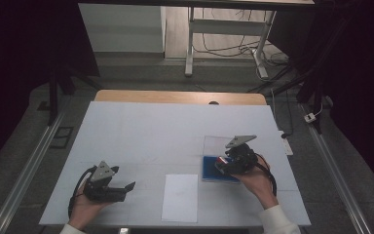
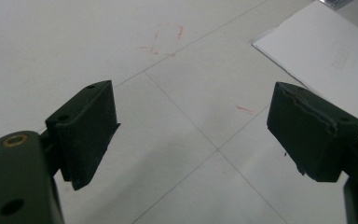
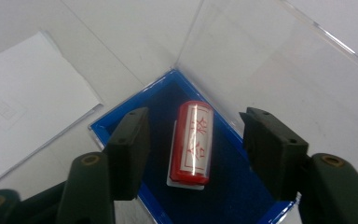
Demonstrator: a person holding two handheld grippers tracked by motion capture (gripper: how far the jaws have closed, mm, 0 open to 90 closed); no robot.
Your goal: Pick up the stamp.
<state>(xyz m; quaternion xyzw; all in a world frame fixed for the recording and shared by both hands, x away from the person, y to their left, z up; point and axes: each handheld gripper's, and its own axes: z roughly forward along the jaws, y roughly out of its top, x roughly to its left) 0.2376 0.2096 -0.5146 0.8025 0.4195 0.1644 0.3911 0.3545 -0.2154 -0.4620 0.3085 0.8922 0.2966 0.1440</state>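
The right hand (image 1: 257, 176) is reaching in from the lower right, tilting its gripper (image 3: 193, 140) down over the blue box (image 3: 242, 196), whose clear lid (image 3: 270, 65) is standing open behind. The red stamp (image 3: 192, 142) is lying in the box between the jaws, which are spread on either side without touching it. The left hand (image 1: 85, 204) is resting low at the table's (image 1: 141, 131) near left, holding its gripper (image 2: 193, 135) level with jaws released, empty, near the paper (image 1: 180, 197).
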